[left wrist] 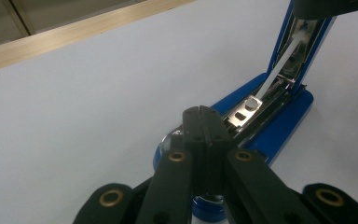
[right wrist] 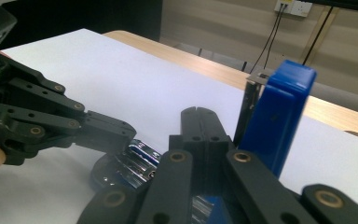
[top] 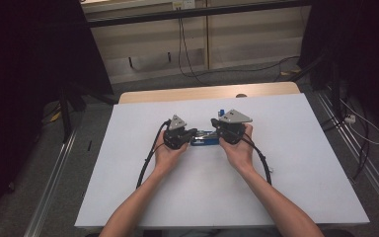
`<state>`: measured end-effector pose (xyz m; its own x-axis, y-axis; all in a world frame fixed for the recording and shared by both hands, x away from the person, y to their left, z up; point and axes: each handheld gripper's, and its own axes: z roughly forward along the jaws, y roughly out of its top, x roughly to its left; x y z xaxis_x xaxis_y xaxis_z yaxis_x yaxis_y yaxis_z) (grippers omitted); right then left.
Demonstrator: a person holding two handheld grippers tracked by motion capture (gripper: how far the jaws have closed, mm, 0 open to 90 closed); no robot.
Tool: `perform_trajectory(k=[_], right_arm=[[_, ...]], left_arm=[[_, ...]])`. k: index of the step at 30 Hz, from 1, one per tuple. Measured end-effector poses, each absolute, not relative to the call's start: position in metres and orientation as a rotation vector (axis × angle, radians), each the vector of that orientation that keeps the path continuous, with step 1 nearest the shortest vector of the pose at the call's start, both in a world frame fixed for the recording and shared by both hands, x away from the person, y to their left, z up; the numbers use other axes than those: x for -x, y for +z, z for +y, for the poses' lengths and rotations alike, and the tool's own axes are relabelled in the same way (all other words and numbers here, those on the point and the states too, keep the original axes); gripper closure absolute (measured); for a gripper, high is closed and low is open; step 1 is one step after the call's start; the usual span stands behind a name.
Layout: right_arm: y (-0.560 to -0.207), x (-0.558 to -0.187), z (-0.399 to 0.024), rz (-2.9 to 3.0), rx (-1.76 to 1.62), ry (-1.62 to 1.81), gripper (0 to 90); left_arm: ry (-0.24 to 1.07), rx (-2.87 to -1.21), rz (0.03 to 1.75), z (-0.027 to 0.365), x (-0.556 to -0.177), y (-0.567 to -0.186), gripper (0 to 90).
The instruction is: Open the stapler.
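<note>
On the white table, midway between the person's hands, a blue stapler is lying with its top arm swung up, baring the metal staple channel. The left gripper, jaws pressed together with nothing between them, is bearing down on the stapler's front end. The right gripper is likewise closed on nothing, sitting just beside the raised arm. Judging by this, the stapler is being held open, perhaps for reloading. Next, the left should be pinning the base while the right moves the arm gently.
</note>
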<state>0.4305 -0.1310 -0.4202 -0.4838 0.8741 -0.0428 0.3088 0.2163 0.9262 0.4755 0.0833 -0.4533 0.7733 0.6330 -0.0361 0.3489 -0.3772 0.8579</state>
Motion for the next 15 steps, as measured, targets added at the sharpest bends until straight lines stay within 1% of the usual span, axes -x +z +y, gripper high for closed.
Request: perform_trajectory(k=[15], right_arm=[[-0.4192, -0.4296, -0.1365, 1.913, -1.095, 1.242, 90.0]], left_arm=[[0.371, -1.994, 0.738, 0.0834, -0.4752, -0.4537, 90.0]])
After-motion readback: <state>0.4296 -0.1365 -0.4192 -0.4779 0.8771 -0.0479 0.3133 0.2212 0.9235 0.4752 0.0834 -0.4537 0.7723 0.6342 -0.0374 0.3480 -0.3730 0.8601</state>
